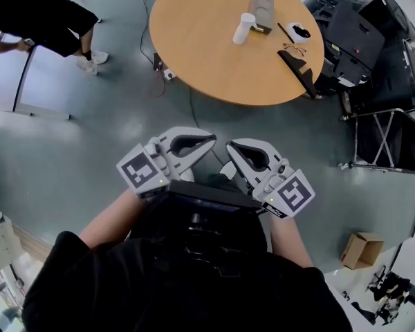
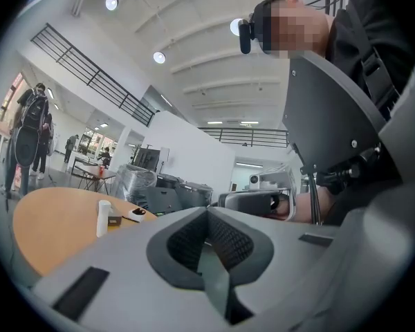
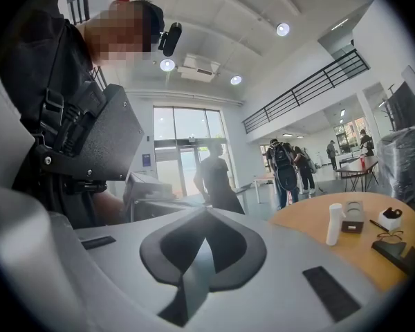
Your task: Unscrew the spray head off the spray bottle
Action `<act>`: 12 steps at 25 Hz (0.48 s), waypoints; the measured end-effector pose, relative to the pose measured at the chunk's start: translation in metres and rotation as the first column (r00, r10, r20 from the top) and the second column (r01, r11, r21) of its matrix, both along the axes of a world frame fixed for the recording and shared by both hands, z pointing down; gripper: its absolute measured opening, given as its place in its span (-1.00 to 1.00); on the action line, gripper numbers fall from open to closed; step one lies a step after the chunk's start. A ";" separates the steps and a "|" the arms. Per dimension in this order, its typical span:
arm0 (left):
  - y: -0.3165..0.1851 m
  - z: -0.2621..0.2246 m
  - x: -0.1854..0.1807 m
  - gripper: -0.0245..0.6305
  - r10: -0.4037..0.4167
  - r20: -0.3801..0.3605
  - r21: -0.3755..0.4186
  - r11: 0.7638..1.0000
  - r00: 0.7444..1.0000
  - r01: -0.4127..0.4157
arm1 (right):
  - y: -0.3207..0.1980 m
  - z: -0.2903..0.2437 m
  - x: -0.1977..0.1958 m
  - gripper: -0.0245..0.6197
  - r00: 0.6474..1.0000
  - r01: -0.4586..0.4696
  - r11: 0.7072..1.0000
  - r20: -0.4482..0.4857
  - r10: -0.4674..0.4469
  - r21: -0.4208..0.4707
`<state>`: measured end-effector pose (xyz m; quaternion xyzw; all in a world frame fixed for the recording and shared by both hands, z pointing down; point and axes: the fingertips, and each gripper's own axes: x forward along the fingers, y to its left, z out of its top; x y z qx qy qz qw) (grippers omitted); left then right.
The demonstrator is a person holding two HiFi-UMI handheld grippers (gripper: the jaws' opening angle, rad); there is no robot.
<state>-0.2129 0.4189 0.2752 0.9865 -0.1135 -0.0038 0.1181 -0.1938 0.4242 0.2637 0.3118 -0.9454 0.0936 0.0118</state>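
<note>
Both tongs are pressed together and pinching nothing. The left gripper (image 1: 209, 139) and the right gripper (image 1: 232, 148) sit side by side and level, tips close together. They are held near the person's chest, well short of the round table (image 1: 194, 54).

The spray bottle (image 1: 244, 28) stands upright on that table, toward its far side and just beside a grey box (image 1: 261, 12). It is too small from here to make out its head.

I'd say the unscrewing hasn't begun and this is only the approach. As I read it, the person next has to close on the table and spread both pairs of jaws. One pair would take the bottle's body and the other its head.

Open floor lies between the grippers and the table's near edge, crossed only by a cable (image 1: 192, 109) trailing from under the table. Right of the table the room is crowded with black cases (image 1: 356, 40) and a folding stand (image 1: 387, 140). Near the table's right rim lie glasses (image 1: 294, 48) and a dark object (image 1: 299, 71), both worth avoiding on the reach in.
</note>
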 end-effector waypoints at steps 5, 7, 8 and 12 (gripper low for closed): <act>-0.007 -0.004 0.042 -0.88 -0.020 0.022 0.012 1.000 1.000 0.019 | -0.007 -0.005 0.038 -0.92 0.999 0.033 0.999 0.019 -0.033 0.015; -0.010 -0.006 0.063 -0.88 -0.031 0.032 0.015 0.999 0.999 0.030 | -0.011 -0.006 0.059 -0.92 0.999 0.043 0.999 0.031 -0.043 0.021; -0.013 -0.006 0.074 -0.88 -0.037 0.035 0.017 0.999 0.999 0.037 | -0.013 -0.007 0.070 -0.92 0.998 0.048 0.999 0.037 -0.049 0.024; -0.022 -0.004 0.121 -0.88 -0.056 0.055 0.013 0.998 0.997 0.056 | -0.024 -0.005 0.118 -0.92 0.996 0.067 0.997 0.054 -0.069 0.029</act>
